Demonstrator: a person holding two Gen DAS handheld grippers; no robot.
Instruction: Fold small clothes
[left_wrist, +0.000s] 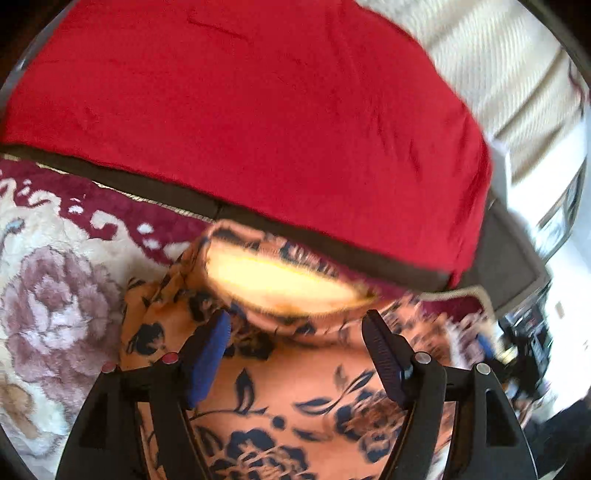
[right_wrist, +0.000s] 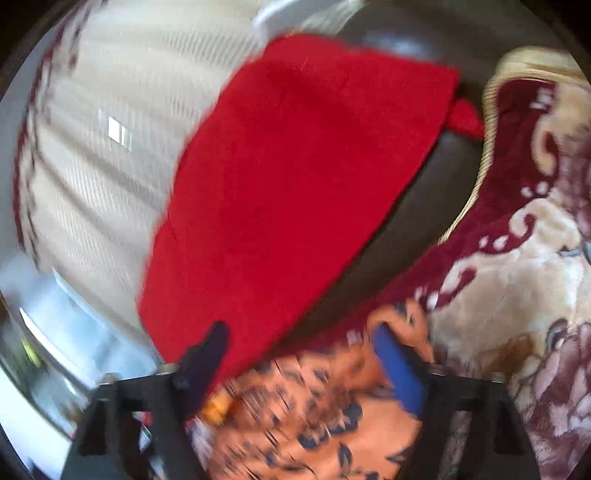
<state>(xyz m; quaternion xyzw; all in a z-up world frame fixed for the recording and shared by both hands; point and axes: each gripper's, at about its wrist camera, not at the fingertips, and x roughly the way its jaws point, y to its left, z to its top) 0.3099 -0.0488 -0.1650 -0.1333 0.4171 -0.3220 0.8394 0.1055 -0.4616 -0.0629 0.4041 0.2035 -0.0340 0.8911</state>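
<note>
Two garments show: an orange floral-print cloth garment (left_wrist: 295, 406) lies bunched on the plush cream-and-maroon flowered rug (left_wrist: 48, 295), directly under and between the spread jaws of the left hand-held gripper (left_wrist: 295, 328), nothing pinched. Ahead lies a flat red cloth (left_wrist: 258, 110). The right hand-held gripper (right_wrist: 303, 343) also stands spread, empty, above the same garment. Folding looks partway, likely unfinished.

You're in a home living room: plush floral rug (left_wrist: 48, 295), red-covered cushion (left_wrist: 240, 110) just behind it.

Floral rug (left_wrist: 55, 302) (plush), dark sofa (right_wrist: 424, 206)
</note>
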